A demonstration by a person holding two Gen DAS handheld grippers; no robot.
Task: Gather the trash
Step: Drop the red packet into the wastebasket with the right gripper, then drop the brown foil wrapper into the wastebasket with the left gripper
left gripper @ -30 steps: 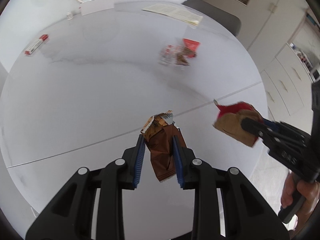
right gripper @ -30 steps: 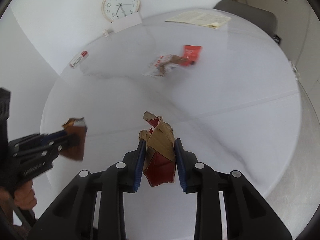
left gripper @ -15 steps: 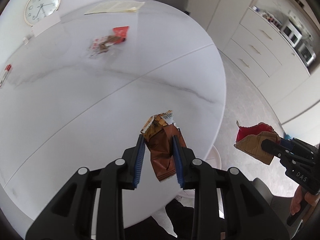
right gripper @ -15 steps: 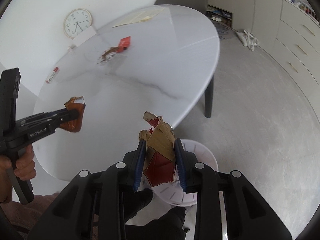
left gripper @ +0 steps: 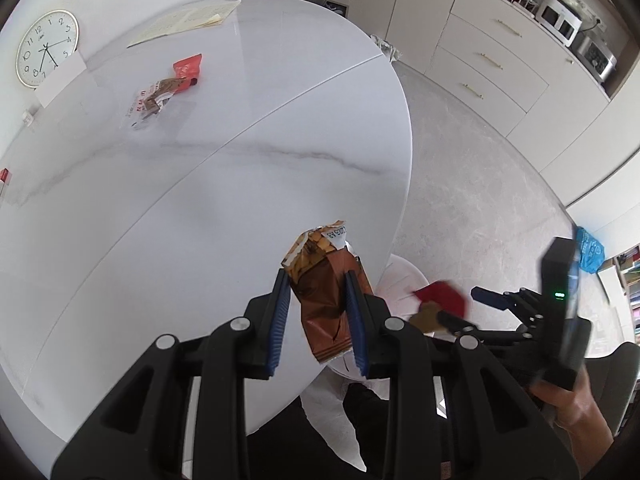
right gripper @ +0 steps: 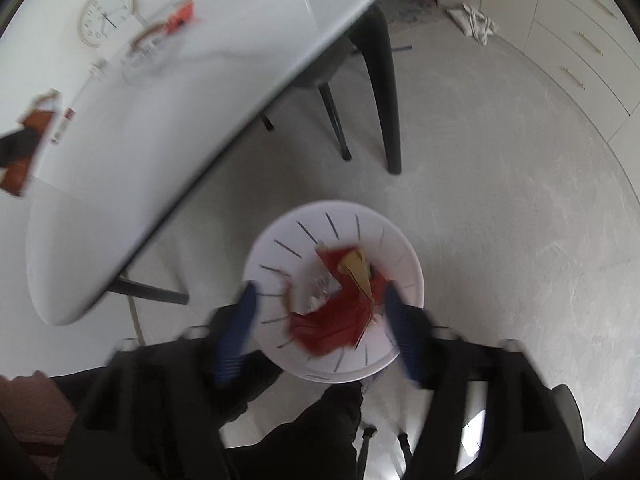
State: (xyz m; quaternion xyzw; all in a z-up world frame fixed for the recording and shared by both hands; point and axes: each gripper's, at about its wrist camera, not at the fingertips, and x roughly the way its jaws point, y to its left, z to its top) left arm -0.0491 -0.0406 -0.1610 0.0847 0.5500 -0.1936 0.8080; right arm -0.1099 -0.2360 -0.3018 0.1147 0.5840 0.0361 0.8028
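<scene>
- Right gripper (right gripper: 320, 320), black with blue pads, is pointing steeply down over the white slotted round bin (right gripper: 404, 240) on the floor; its jaws are opening, and the crumpled red-and-tan wrapper (right gripper: 340, 312) is sitting between the spread pads, seemingly loose and dropping into the bin, though blur is making contact hard to judge.
- Left gripper (left gripper: 318, 316) is pinching an upright brown foil snack wrapper (left gripper: 324, 300), its long axis running along the fingers, torn end pointing away.
- That brown wrapper is hanging over the table's near edge; the bin is lying below and to its right, partly showing behind the pads in the left wrist view.
- Judging from this, the left hand is needing a short carry rightward and down past the table rim before letting go; the right hand is nearer the bin and is likely needing to clear out first.
- More trash is waiting well apart on the white marble-look round table (left gripper: 180, 208): a clear-and-brown wrapper (left gripper: 154, 98) touching a small red packet (left gripper: 188, 66).
- Farther off, papers (left gripper: 188, 20) are lying near the table's far edge, and a white wall clock (left gripper: 46, 48) is leaning beyond it.
- Around the table, grey stone-look flooring (right gripper: 500, 200), a dark chair (right gripper: 360, 92) and cream drawer cabinets (left gripper: 492, 64) are filling the room.
</scene>
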